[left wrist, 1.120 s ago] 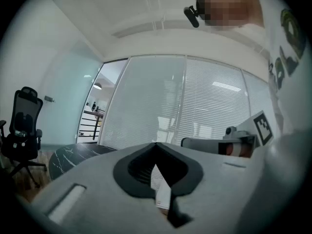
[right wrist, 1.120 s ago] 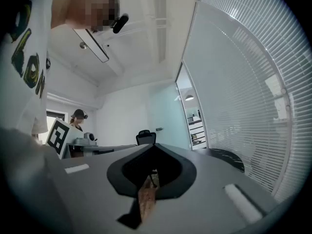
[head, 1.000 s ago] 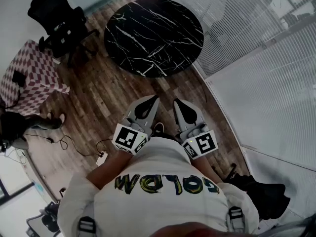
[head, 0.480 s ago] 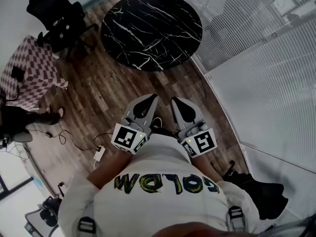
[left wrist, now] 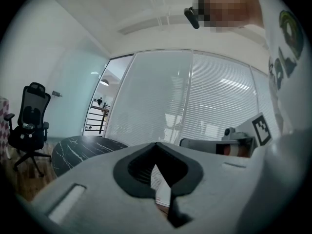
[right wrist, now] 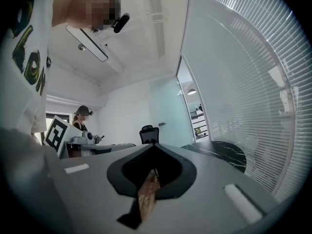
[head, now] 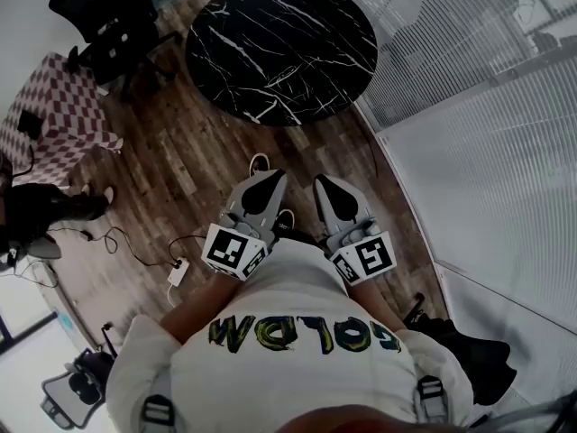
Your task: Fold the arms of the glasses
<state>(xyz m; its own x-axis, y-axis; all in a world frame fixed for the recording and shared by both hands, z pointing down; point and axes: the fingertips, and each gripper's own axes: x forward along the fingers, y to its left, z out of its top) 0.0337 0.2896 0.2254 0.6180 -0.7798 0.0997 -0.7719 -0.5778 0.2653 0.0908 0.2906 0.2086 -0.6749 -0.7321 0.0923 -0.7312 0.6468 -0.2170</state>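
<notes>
A checkered table (head: 54, 129) and a black office chair (head: 104, 25) are seen at the left on the wood-plank floor (head: 180, 179). A round black marble table (head: 279, 43) is set mid-room, and slatted glass walls (head: 487, 152) are seen at the right. The left gripper (head: 272, 177) and right gripper (head: 323, 181) are held with jaws together. The glasses cannot be made out.

Black white-veined marble table (head: 281, 48), brown plank floor (head: 180, 179) (red-and-white checked cloth (head: 54, 120) too).
</notes>
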